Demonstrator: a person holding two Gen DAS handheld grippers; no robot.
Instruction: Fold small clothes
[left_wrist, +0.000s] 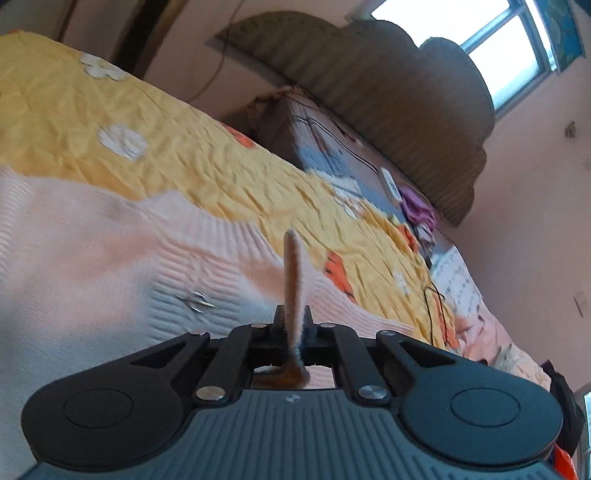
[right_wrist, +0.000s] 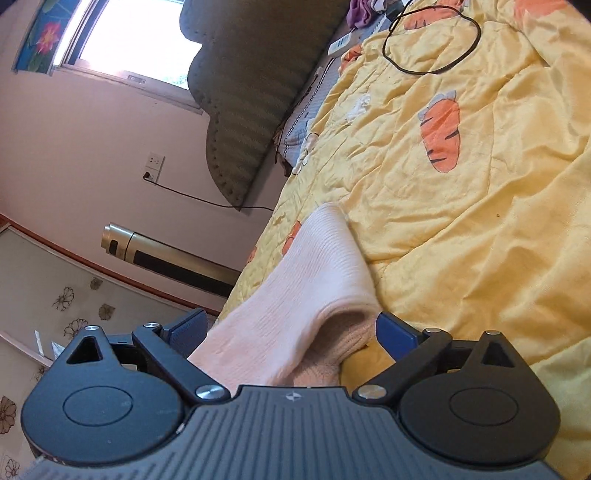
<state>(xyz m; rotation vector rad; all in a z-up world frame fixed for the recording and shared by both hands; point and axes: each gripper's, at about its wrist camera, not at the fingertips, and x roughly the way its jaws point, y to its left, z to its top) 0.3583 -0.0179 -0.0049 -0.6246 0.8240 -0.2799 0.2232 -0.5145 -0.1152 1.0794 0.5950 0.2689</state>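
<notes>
Pink knit garment (left_wrist: 110, 258) lies on the yellow carrot quilt (left_wrist: 166, 147). Left gripper (left_wrist: 293, 325) is pinching an edge of it, the fold standing up between the jaws. Right gripper (right_wrist: 291, 332) is spread wide, cloth lying loose between. Black cable (right_wrist: 432, 40) loops far right, grey headboard (right_wrist: 243, 92) beyond.

Pink knit garment (right_wrist: 310, 280) lies between spread fingers (right_wrist: 397, 334) on yellow quilt (right_wrist: 461, 221).

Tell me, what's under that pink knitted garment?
The pink knitted garment lies on a yellow carrot-print quilt, which shows all around it. Whatever lies directly beneath the knit is covered.
</notes>
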